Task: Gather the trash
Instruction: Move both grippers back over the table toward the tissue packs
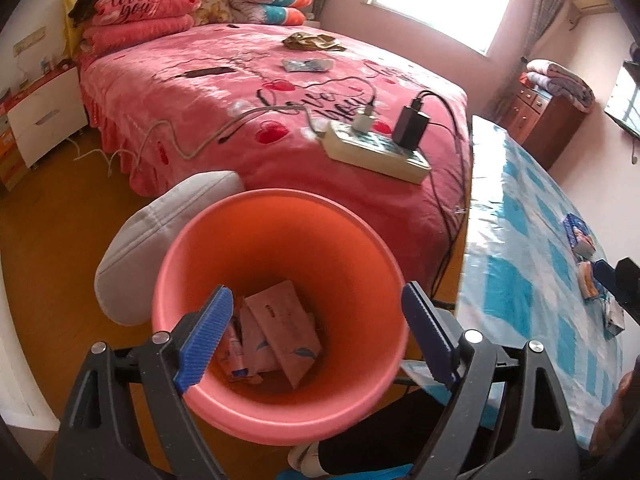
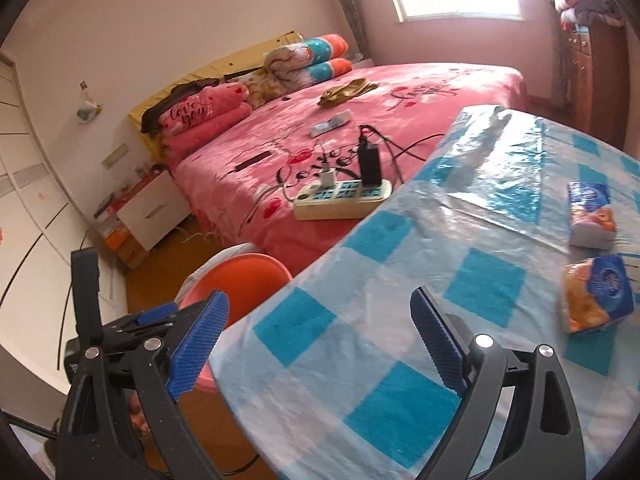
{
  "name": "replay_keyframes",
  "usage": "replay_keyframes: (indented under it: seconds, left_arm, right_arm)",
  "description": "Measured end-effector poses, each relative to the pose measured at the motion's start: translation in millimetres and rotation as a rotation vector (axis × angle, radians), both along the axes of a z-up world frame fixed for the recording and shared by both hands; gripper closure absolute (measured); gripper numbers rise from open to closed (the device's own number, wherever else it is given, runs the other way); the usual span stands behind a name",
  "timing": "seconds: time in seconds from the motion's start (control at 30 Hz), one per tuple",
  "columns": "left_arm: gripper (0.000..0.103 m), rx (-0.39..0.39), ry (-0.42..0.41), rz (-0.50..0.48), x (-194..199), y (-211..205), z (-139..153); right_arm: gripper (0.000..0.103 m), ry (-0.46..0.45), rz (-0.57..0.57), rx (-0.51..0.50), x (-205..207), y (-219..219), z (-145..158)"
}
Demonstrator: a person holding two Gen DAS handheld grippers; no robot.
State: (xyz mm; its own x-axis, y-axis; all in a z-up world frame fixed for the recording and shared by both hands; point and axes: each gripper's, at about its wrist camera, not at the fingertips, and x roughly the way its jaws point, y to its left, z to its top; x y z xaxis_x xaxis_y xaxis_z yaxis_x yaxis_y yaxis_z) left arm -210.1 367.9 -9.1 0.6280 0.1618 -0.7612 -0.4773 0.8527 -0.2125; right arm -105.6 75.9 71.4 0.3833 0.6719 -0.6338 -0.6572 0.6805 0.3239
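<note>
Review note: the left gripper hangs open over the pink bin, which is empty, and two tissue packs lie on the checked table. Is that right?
Not quite. The pink bin is not empty: the left wrist view shows several paper packets in its bottom. The rest holds: the left gripper is open above it, and two tissue packs lie on the checked table.

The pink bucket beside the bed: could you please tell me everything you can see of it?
The pink bucket is round, smooth and looks like plastic, flaring to a wide rolled rim. It stands upright on the wooden floor, between the bed and the checked table, with a white cushion against its far left side. Several flat paper packets lie at its bottom. The left hand-held gripper hangs open above it.
</note>
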Motion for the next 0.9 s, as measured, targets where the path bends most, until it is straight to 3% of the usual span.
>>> replay_keyframes:
  seconds: [0.9]
  left_arm:
    - [0.016,0.074,-0.042,-0.216,34.0,-95.5,42.3]
  right_arm:
    - [0.008,-0.097,-0.179,0.005,-2.1,-87.1,2.2]
